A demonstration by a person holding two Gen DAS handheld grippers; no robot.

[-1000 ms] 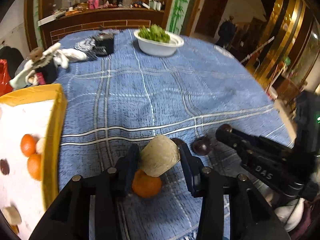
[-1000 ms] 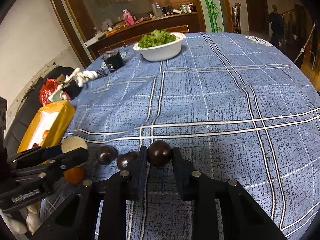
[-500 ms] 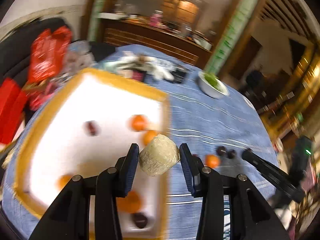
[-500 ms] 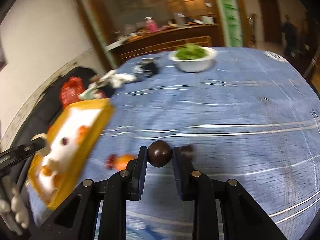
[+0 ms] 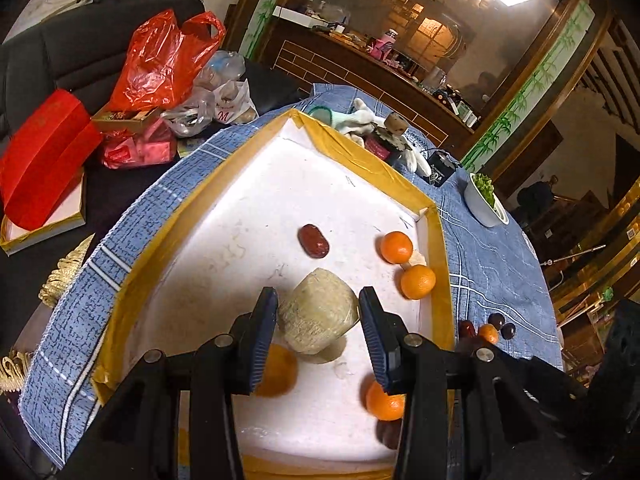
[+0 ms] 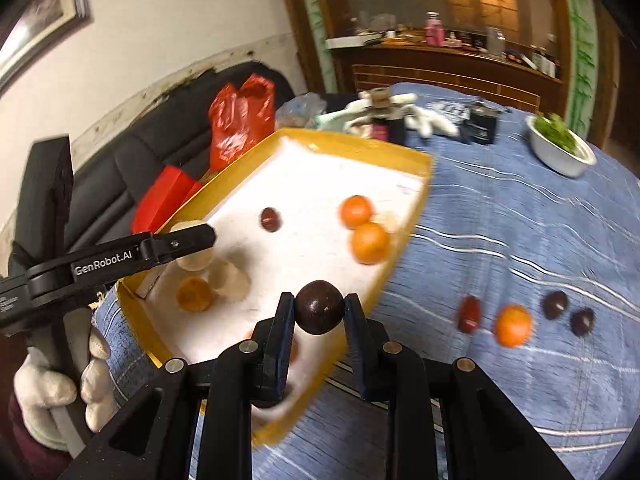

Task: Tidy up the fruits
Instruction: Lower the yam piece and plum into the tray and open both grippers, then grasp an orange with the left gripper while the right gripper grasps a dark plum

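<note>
In the left wrist view, an orange fruit [image 5: 280,368] is half covered by the left gripper's finger [image 5: 262,338], and a second orange fruit [image 5: 382,400] with a dark fruit [image 5: 388,434] beneath it is partly hidden behind the other finger. The tray's near rim [image 5: 312,470] is cut off by the gripper body. In the right wrist view, the fruits on the blue-clothed surface [image 6: 520,400], a red one [image 6: 469,314], an orange one [image 6: 513,325] and two dark ones [image 6: 555,304], are smeared by motion blur. The gloved hand [image 6: 60,392] is cut off at the picture's lower left edge.
</note>
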